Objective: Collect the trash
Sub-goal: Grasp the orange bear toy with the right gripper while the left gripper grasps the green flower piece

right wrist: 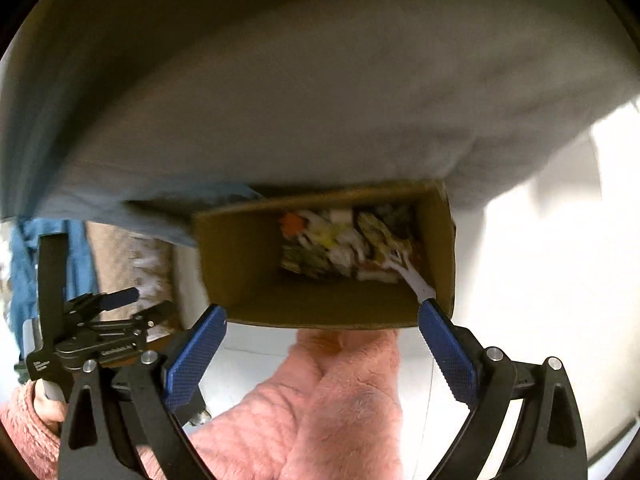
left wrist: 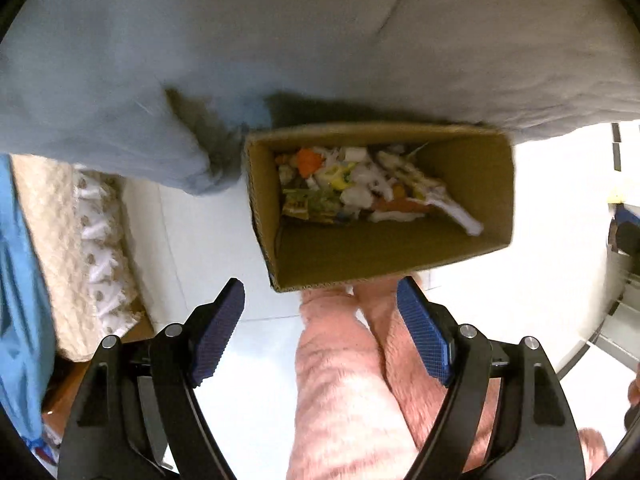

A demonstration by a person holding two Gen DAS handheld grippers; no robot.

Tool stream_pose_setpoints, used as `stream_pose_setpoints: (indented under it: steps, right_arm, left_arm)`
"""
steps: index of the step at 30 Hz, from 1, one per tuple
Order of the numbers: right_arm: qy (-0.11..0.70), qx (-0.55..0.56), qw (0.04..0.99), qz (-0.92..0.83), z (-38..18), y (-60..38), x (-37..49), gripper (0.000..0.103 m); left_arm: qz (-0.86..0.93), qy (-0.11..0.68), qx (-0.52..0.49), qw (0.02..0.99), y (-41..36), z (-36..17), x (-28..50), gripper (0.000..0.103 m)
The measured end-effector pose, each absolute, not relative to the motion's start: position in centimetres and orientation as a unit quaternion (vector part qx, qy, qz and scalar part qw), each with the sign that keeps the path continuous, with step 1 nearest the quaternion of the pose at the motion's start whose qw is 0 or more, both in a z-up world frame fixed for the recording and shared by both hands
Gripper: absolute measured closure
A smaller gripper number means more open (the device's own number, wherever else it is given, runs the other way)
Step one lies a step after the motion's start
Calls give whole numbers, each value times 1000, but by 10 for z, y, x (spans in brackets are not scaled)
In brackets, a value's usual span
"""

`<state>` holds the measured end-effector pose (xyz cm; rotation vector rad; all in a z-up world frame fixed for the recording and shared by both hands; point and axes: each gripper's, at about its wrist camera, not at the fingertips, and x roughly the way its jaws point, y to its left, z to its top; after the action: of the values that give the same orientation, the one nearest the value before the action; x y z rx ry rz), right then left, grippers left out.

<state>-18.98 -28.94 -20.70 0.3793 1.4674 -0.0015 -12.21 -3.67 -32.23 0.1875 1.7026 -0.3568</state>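
Note:
An open cardboard box [left wrist: 472, 184] stands on the white floor against a grey-blue bed. Inside lies a heap of trash [left wrist: 352, 184]: wrappers, white tissue, an orange scrap. The box [right wrist: 236, 264] and the trash [right wrist: 344, 248] also show in the right wrist view. My left gripper [left wrist: 322, 292] is open and empty, hovering above the box's near rim. My right gripper [right wrist: 322, 316] is open and empty just above the box's near edge. The left gripper [right wrist: 132, 300] shows at the left of the right wrist view.
The grey-blue bedding [left wrist: 280, 40] overhangs the box's far side. My legs in pink fleece [left wrist: 352, 380] stand right before the box. A cream fringed blanket [left wrist: 80, 240] and blue cloth [left wrist: 20, 280] lie left. White floor [left wrist: 540, 240] spreads to the right.

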Motion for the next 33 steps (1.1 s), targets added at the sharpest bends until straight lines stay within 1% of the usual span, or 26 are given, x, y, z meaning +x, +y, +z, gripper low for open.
stream_pose_setpoints:
  steps: [2,5,8,9,10,12,14,18,19,23,27,28,29,30,33]
  right_arm:
    - [643,175,745,20,-168,-290,-188,8]
    - [582,192,786,73,-98,-293,-180,8]
    - [527,180,828,70,-55,-300,-157,6]
    - [516,177,836,64,-49,-302,-149,5]
    - [505,176,843,56,-43,-304,-132,5]
    - [497,180,847,56,-43,-308,-102,5]
    - [489,173,854,38,-46,-309,-72,5]
    - [505,158,849,11,-63,-312,-18,6]
    - [511,153,846,12,-69,-311,-9,7]
    - [537,128,834,-1,-83,-298,11,26]
    - [528,105,842,-32,-87,-289,25,32]
    - [528,90,844,-40,-87,-284,29,39]
    - [529,69,845,-45,-87,-279,30,57]
    - [532,35,845,-49,-87,-273,30,65]
    - [535,29,844,-25,-87,-274,18,65]
  left_arm:
    - [-171,728,93,657,-39,-278,-124,26]
    - [-194,687,99,694,-42,-213,-124,26]
    - [-190,629,99,747,-45,-157,-117,26]
    - [-182,609,100,765,-45,-143,-112,26]
    - [-171,585,96,787,-46,-127,-105,22]
    - [-155,555,92,812,-46,-110,-96,20]
    - [-152,550,78,818,-47,-101,-83,20]
    - [-142,557,65,815,-45,-96,-70,20]
    - [-140,558,66,816,-44,-95,-71,20]
    - [-120,572,55,809,-32,-98,-72,20]
    - [-105,586,40,802,-18,-104,-76,20]
    - [-103,587,38,802,-16,-105,-76,20]
    - [-100,588,38,802,-15,-106,-76,20]
    - [-98,587,38,803,-14,-106,-76,20]
    - [-100,589,33,801,-17,-108,-74,20]
